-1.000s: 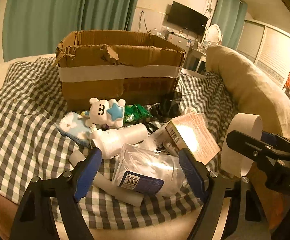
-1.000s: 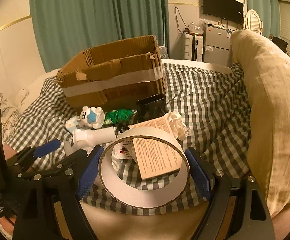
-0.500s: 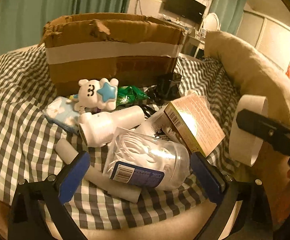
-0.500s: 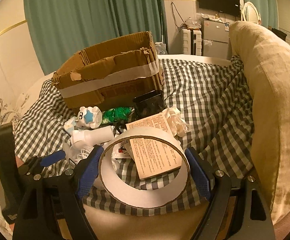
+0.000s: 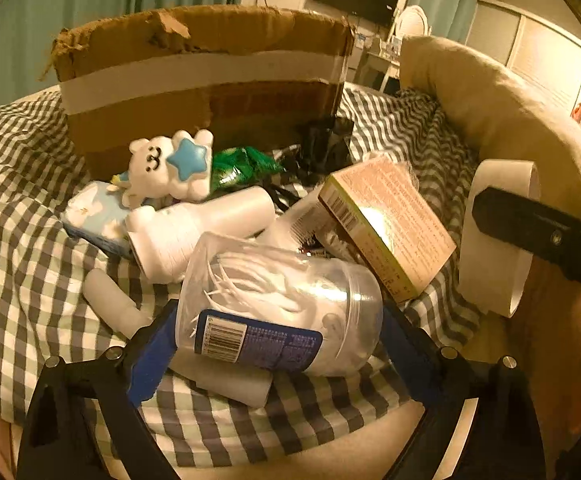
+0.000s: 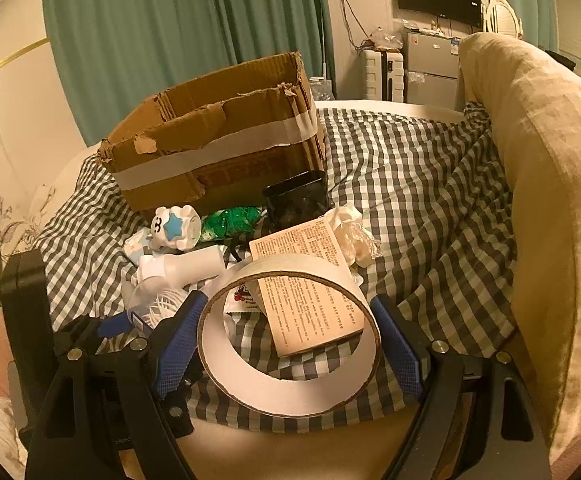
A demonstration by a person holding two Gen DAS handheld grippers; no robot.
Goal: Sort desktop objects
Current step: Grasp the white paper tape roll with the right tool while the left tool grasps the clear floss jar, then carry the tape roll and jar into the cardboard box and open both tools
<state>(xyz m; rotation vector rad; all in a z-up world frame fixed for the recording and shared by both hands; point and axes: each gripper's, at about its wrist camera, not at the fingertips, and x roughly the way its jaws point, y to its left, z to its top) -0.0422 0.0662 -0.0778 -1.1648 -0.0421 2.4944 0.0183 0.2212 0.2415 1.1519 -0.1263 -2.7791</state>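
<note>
A pile of objects lies on the checked cloth [image 5: 18,248] before a torn cardboard box [image 5: 194,80]. My left gripper [image 5: 274,344] is open, its blue pads on either side of a clear plastic jar of white picks [image 5: 282,300]; contact is unclear. Behind the jar lie a white bottle [image 5: 198,228], a white bear toy with a blue star [image 5: 170,164], a tan printed carton [image 5: 390,224] and a green wrapper [image 5: 242,164]. My right gripper [image 6: 290,344] is shut on a white tape roll [image 6: 290,384], which also shows in the left wrist view [image 5: 494,240].
A large beige cushion [image 6: 550,200] borders the right side. A black cup [image 6: 298,200], a crumpled white wrapper [image 6: 354,228], a pale blue tissue pack [image 5: 94,216] and a white tube [image 5: 110,304] lie in the pile. Green curtains [image 6: 170,40] hang behind.
My left gripper has moved forward and down until its pads flank the clear jar. My right gripper has kept the tape roll and shifted only slightly.
</note>
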